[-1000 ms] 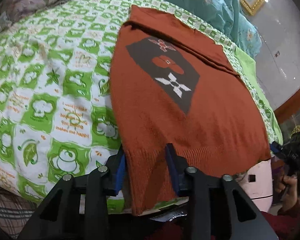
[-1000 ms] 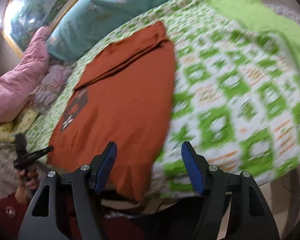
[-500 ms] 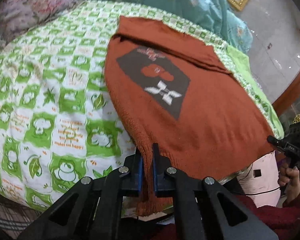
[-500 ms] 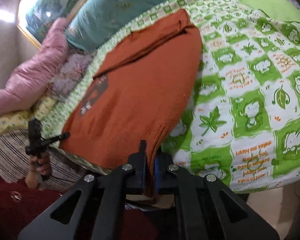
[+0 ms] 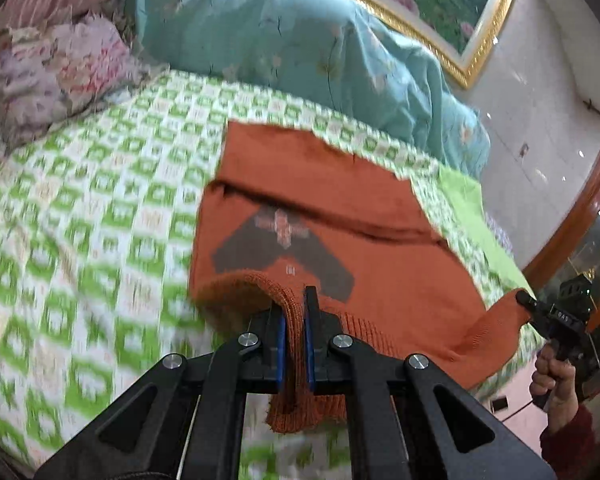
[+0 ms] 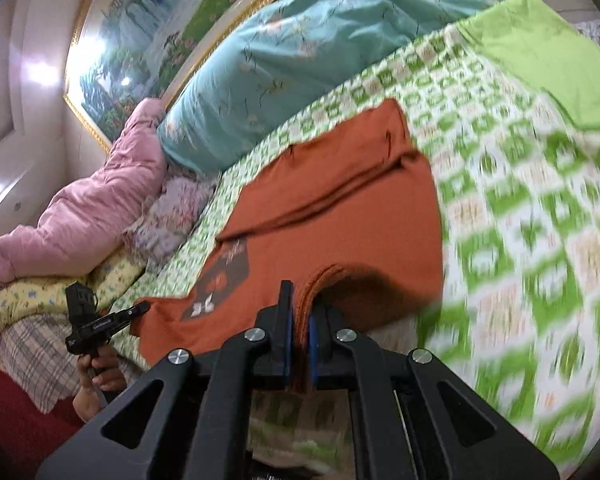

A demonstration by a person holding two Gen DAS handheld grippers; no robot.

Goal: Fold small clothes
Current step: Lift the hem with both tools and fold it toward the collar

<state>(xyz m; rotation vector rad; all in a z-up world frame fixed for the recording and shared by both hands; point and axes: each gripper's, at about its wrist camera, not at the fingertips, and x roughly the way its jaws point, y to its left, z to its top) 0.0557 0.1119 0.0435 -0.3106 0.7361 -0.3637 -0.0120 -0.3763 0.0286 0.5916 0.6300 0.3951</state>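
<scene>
A rust-orange knit sweater [image 5: 380, 240] with a dark patterned patch lies on the green-and-white patterned bed sheet [image 5: 80, 220]. My left gripper [image 5: 295, 320] is shut on the ribbed bottom hem at its left corner and holds it lifted, curling over the sweater. My right gripper [image 6: 299, 328] is shut on the hem at the right corner of the sweater [image 6: 340, 208], also raised. The right gripper also shows in the left wrist view [image 5: 556, 316], and the left gripper in the right wrist view [image 6: 100, 320]. The sleeves lie folded across the far part.
A teal quilt [image 5: 300, 40] lies bunched at the head of the bed. Pink and floral bedding [image 5: 52, 64] is piled at the far left. A plain green sheet [image 6: 540, 52] covers the far right. A framed picture [image 5: 440, 0] hangs on the wall behind.
Both grippers closed on the sweater's bottom hem corners, then lifted them and carried them forward over the sweater toward the collar. The hem now curls above the sweater body.
</scene>
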